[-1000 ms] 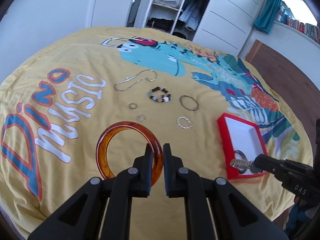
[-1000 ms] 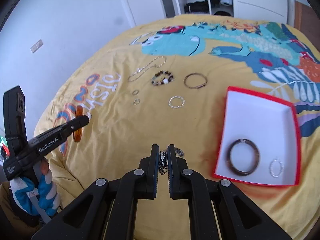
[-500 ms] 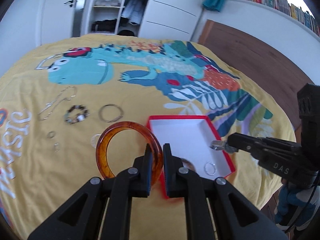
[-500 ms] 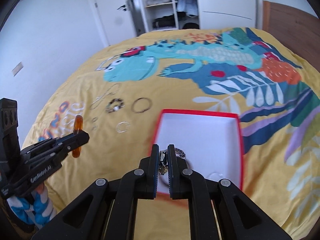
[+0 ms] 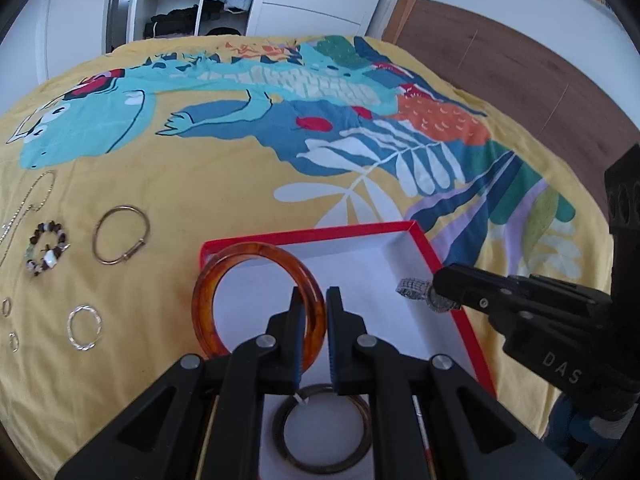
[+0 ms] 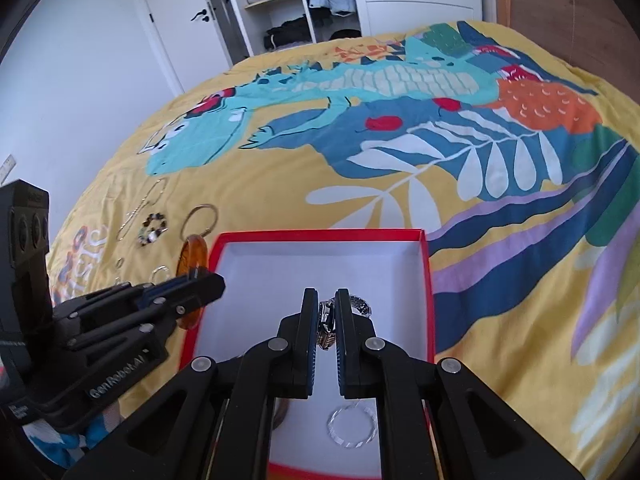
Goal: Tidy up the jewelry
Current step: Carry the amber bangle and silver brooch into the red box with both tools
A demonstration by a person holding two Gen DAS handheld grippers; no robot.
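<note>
Left hand-held gripper pinching amber bangle over box left edge; right hand-held gripper pinching watch above box interior. Already boxed: dark bangle, silver ring. Left on bed: chain, bead bracelet, wire bangle, small rings.

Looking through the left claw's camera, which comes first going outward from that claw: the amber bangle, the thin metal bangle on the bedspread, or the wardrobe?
1. Amber bangle: clamped in the left claw, over the red box's left edge.
2. Thin metal bangle: on the yellow bedspread, left of the box.
3. Wardrobe: across the room, beyond the bed.
</note>
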